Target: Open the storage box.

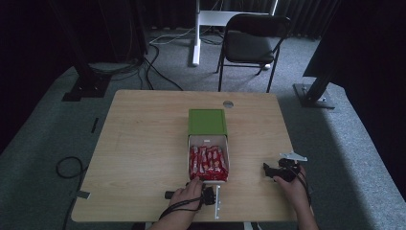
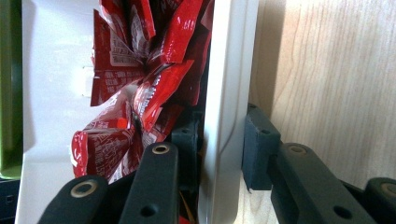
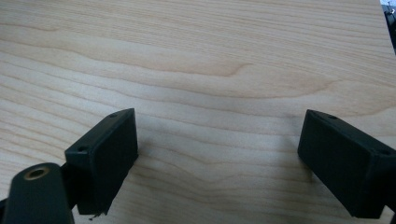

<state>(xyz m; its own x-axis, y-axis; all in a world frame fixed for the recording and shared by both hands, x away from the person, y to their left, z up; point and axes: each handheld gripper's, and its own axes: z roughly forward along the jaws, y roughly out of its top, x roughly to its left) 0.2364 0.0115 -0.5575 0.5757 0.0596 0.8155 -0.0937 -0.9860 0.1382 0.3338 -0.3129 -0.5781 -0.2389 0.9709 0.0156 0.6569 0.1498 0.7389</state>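
Observation:
A white box [image 1: 187, 154] full of red snack packets [image 1: 208, 163] lies at the table's middle, with its green sleeve [image 1: 207, 121] pushed partly off toward the far side. My left gripper [image 1: 208, 190] sits at the box's near end. In the left gripper view, the left gripper [image 2: 219, 140] is shut on the box's white wall [image 2: 229, 70], one jaw inside among the red packets [image 2: 149, 70], the other outside. My right gripper [image 1: 269, 171] rests to the right of the box. In its own view the right gripper [image 3: 219, 149] stands open over bare wood.
The wooden table [image 1: 143, 143] has a round grommet [image 1: 228, 104] near its far edge. Beyond it stand a black folding chair [image 1: 253, 40] and a white desk leg [image 1: 196, 33]. A cable loop [image 1: 67, 167] lies on the floor at the left.

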